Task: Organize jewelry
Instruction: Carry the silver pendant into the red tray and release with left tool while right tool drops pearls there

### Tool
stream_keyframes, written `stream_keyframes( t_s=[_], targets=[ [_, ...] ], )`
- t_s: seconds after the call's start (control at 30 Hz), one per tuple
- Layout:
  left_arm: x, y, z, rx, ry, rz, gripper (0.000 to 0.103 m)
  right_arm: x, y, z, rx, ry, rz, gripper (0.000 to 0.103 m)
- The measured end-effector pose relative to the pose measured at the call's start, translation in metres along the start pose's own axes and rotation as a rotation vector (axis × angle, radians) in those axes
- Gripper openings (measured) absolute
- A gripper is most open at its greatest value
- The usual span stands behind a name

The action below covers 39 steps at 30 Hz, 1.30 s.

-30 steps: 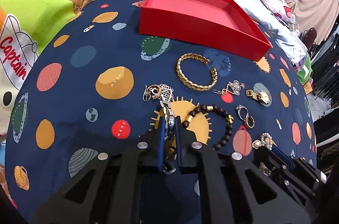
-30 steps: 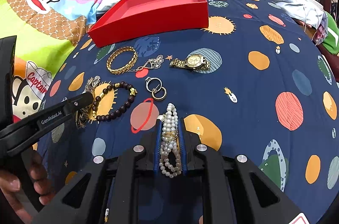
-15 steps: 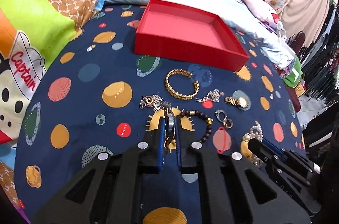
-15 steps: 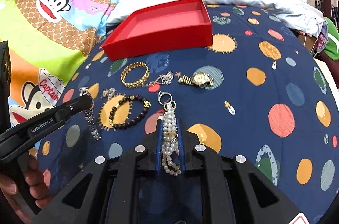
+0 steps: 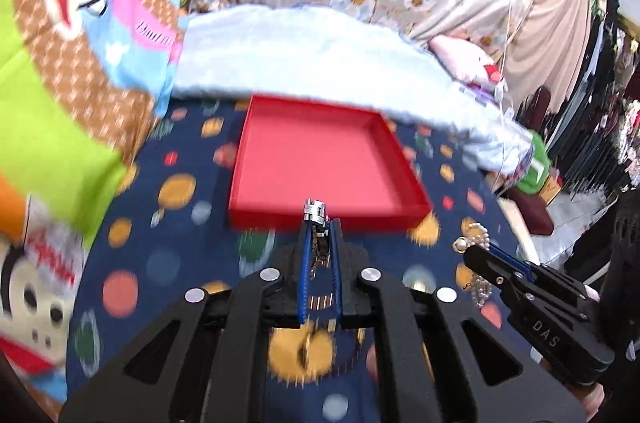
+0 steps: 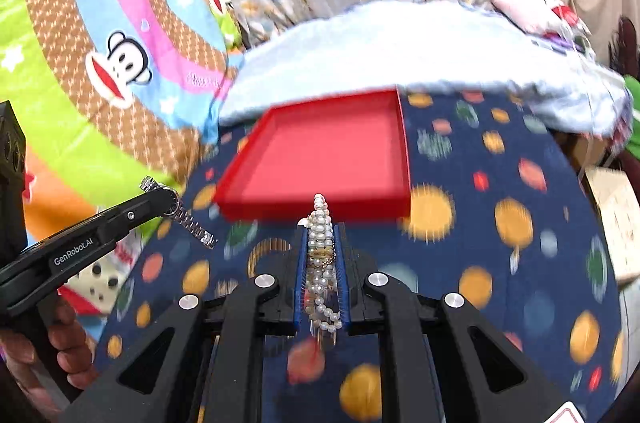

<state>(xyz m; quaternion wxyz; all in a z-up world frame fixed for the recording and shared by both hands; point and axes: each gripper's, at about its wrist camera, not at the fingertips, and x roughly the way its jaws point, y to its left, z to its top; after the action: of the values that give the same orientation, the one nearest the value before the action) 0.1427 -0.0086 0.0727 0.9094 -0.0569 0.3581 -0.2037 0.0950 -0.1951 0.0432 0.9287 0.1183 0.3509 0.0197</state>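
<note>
The red tray (image 5: 320, 159) lies straight ahead of both tools, past their tips, on the planet-print bedspread (image 6: 500, 215) of the bed. Its near wall is presented broadside to the left tool (image 5: 319, 235), while one near corner is turned slightly toward the right tool (image 6: 322, 235). Neither tool can be judged clearly nearer; both are held raised short of that wall, so a short forward carry over it is judged to be what remains.

The left tool is clenched on a silver metal-link bracelet (image 6: 192, 223), whose free end is seen dangling obliquely below the tips. The right tool is clenched on a pearl strand (image 6: 322, 255), bunched lengthwise between the blue pads with a gold clasp in its middle. The tray interior appears bare, though motion blur softens it.
</note>
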Motion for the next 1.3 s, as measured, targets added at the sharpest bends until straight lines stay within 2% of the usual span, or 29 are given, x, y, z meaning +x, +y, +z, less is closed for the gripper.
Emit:
stream_keyframes(
  t_s=[0.17,0.33,0.53,0.77,0.83,0.87,0.93,0.97,1.0,1.13,1.3],
  targets=[
    [0.037,0.006,0.057,0.001,-0.063,0.008,0.008,0.054,-0.011,0.065,-0.019,-0.002,0.013,0.012],
    [0.098,0.017,0.102,-0.003,-0.047,-0.003,0.008,0.130,-0.031,0.116,0.027,0.095,0.065,0.012],
    [0.184,0.036,0.126,-0.035,0.056,0.006,0.008,0.194,-0.039,0.143,0.034,0.157,0.041,0.012],
    [0.231,0.045,0.125,-0.015,0.098,0.059,0.008,0.247,-0.047,0.147,0.004,0.241,-0.026,0.013],
    [0.234,0.047,0.125,-0.019,0.086,0.075,0.009,0.246,-0.050,0.146,0.000,0.223,-0.053,0.014],
    [0.233,0.048,0.124,-0.017,0.078,0.086,0.013,0.244,-0.051,0.147,0.001,0.208,-0.062,0.016],
    [0.228,0.050,0.126,-0.023,0.048,0.111,0.032,0.236,-0.055,0.150,0.010,0.178,-0.067,0.024],
    [0.223,0.051,0.127,-0.026,0.035,0.121,0.046,0.228,-0.056,0.152,0.013,0.159,-0.073,0.027],
    [0.216,0.051,0.127,-0.025,0.019,0.136,0.053,0.223,-0.057,0.153,0.012,0.146,-0.077,0.027],
    [0.175,0.048,0.122,-0.006,-0.026,0.145,0.059,0.174,-0.057,0.145,0.024,0.087,-0.057,0.032],
    [0.121,0.046,0.095,-0.015,-0.033,0.130,0.061,0.107,-0.050,0.104,0.008,0.049,-0.055,0.037]
  ],
)
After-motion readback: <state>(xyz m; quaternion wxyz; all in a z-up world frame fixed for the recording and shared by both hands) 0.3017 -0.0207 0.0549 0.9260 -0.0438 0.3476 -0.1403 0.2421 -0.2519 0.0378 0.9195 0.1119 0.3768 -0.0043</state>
